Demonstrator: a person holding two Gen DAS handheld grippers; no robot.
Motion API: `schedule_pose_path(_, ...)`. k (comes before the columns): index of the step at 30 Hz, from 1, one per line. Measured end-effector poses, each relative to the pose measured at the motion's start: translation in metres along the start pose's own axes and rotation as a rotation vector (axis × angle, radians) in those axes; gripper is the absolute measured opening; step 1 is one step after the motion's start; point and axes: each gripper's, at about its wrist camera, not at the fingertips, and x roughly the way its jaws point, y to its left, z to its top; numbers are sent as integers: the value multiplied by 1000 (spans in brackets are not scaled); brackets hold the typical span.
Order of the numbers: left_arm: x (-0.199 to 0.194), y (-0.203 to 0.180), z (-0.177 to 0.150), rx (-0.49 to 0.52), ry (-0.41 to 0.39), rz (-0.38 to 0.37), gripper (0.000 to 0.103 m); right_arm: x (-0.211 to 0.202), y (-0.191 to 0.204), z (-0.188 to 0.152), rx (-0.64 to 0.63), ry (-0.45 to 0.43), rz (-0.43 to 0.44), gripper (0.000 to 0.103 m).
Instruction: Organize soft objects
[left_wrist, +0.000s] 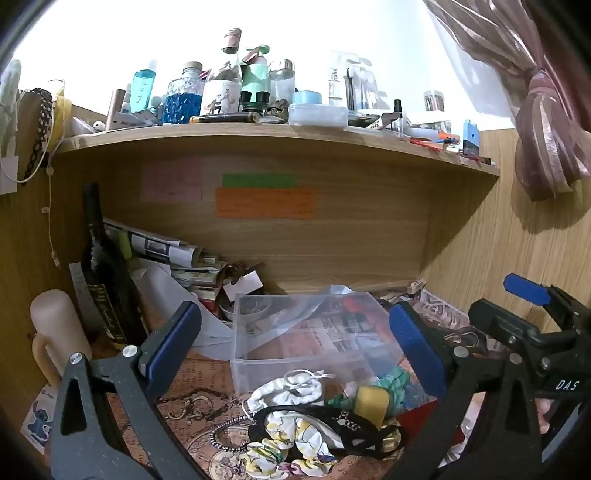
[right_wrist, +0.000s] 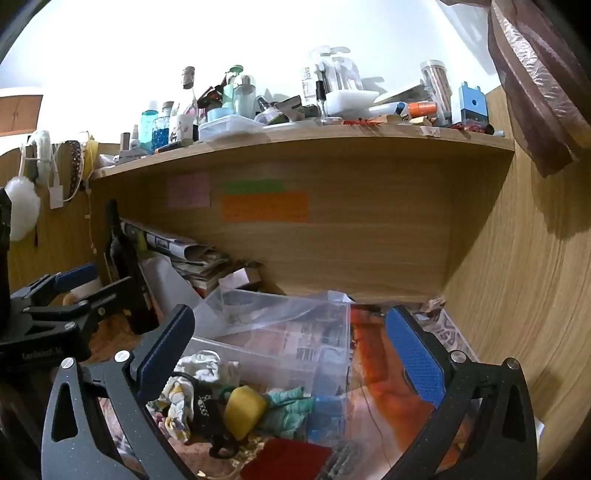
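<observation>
1. Both grippers hover over a cluttered desk nook, and the soft things lie heaped on the patterned desk mat (left_wrist: 192, 410) just in front of a clear plastic bin (left_wrist: 295, 332).
2. The heap: a white drawstring pouch (left_wrist: 291, 391), a yellow sponge (left_wrist: 371, 400), a green knitted piece (left_wrist: 395, 382), a floral scrunchie (left_wrist: 291, 443) and a black strap (left_wrist: 354, 432) looped across the scrunchie.
3. Handling, by my reckoning: all light and limp, nothing fragile. The cloth will sag and drag its neighbours along, since the strap is tangled through the pile.
4. The sponge looks the easiest pick: springy, blocky, sitting on top. Pinch it across its flat sides.
5. For the pouch, take a bunched fold of the body, not the thin cord.
6. The left gripper (left_wrist: 295, 347) has its blue-padded jaws spread wide, holding nothing, poised above the pile and pointing toward the bin.
7. The right gripper (right_wrist: 291, 354) is likewise wide and empty, framing the sponge (right_wrist: 243, 410) and the bin (right_wrist: 288, 332), tilted down at the heap.
8. The two grippers sit side by side, near one another, so crowding is a risk.
</observation>
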Motion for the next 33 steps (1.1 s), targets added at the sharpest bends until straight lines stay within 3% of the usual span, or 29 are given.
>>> schedule_pose_path(33,-3,-1,6,-4,-17,-13,103,-4,1,2,29,-19,18,103)
